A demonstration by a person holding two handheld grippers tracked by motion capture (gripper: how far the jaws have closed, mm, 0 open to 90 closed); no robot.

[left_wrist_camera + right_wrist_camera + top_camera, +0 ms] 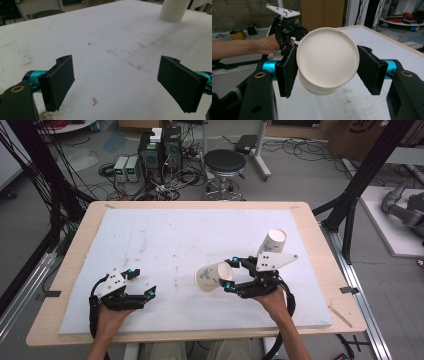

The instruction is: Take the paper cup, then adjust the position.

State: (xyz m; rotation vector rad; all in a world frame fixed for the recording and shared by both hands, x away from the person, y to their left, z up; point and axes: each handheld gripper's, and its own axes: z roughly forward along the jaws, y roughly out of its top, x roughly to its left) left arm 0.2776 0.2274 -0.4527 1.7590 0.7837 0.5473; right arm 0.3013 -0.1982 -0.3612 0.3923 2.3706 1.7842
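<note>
Near the table's (75, 240) front-left corner the left gripper (141, 282) rested low over the white foam sheet (165, 235), its jaws spread wide with nothing between them; bare sheet lay open from there to the far edge. Right of centre, toward the front edge, the right gripper (232, 274) pinched a paper cup (212, 277) on its side, its round white base toward that gripper's camera. A stack of cups (272, 242) leaned just beyond, toward the right edge.
</note>
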